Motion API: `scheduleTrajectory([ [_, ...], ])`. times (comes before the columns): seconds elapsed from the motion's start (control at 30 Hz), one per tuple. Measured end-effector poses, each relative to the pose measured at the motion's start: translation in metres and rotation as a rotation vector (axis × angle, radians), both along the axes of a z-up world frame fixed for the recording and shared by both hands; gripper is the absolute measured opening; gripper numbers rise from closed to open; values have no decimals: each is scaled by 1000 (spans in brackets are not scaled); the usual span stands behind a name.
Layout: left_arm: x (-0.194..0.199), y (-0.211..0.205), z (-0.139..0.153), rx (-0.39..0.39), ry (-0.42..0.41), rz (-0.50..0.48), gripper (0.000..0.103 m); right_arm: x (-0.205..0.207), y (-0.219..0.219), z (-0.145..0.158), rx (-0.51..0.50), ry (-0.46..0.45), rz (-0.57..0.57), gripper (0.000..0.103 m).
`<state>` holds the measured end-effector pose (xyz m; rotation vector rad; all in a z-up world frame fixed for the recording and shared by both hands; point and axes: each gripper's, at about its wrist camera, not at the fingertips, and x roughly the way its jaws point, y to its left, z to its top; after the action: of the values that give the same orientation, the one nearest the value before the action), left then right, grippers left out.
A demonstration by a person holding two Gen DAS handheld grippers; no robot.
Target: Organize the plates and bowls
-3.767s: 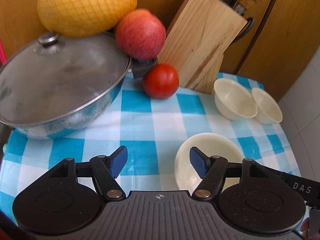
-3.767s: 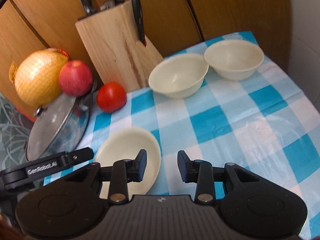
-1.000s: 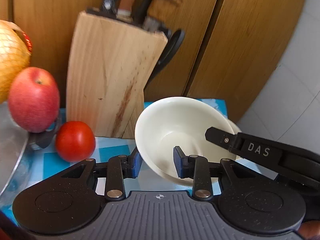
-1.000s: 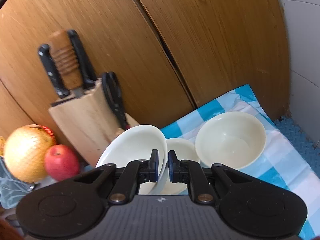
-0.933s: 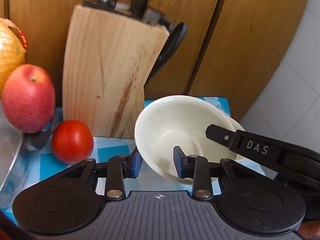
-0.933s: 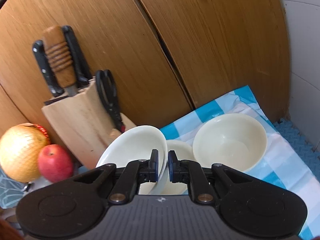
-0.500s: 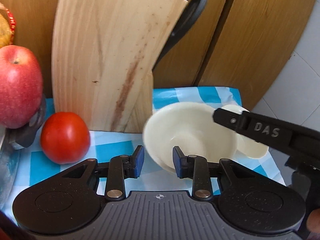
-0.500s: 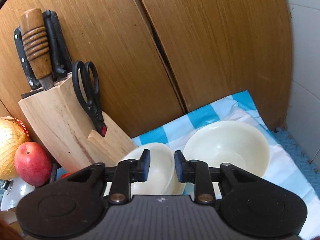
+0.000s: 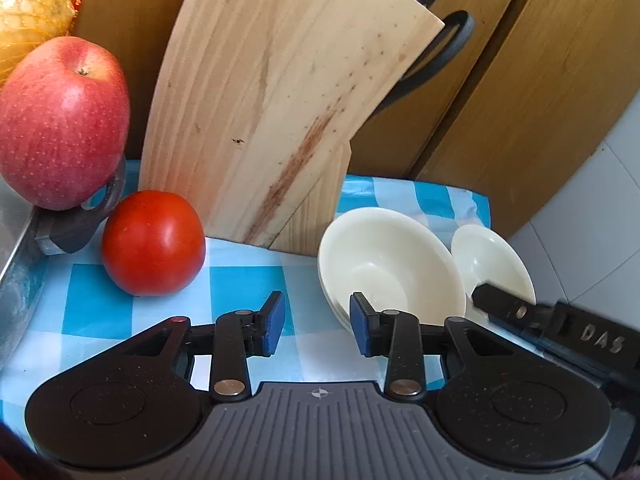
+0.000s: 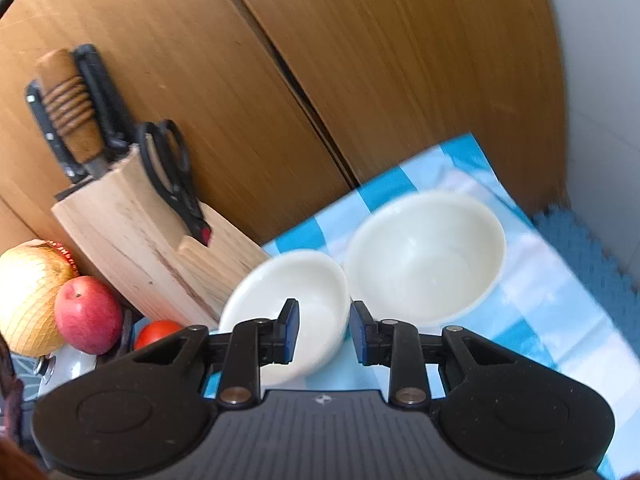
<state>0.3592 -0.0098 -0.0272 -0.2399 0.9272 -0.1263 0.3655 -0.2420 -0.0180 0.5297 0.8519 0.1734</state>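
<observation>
Two cream bowls sit nested on the blue checked cloth, beside the knife block. A third cream bowl stands just to their right. My left gripper is open and its jaws are opening; the near left rim of the nested bowls lies between the blue pads, untouched. From the right wrist view the nested bowls and the single bowl sit side by side. My right gripper is open, with the near rim of the nested bowls between its pads but not pressed. One of its fingers reaches in from the right.
A wooden knife block with scissors stands close behind the bowls. A tomato, an apple, a netted yellow fruit and a steel pot crowd the left. Wooden doors close the back; a tiled wall is on the right.
The bowl that both grippers carried tilted in the air has come down into the bowl by the knife block. Both grippers have let go, and both sit lower and closer to the table.
</observation>
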Motion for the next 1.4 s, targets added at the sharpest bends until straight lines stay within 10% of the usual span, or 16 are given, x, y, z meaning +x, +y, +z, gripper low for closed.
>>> scheduleTrajectory([
  [0.47, 17, -12, -22, 0, 43, 17, 51, 13, 15, -35, 47, 57, -21, 26],
  [0.97, 26, -48, -34, 188, 25, -67, 26, 26, 21, -45, 63, 85, -13, 17],
  [1.4, -6, -46, -18, 227, -5, -69, 26, 8, 30, -27, 32, 85, 30, 15],
])
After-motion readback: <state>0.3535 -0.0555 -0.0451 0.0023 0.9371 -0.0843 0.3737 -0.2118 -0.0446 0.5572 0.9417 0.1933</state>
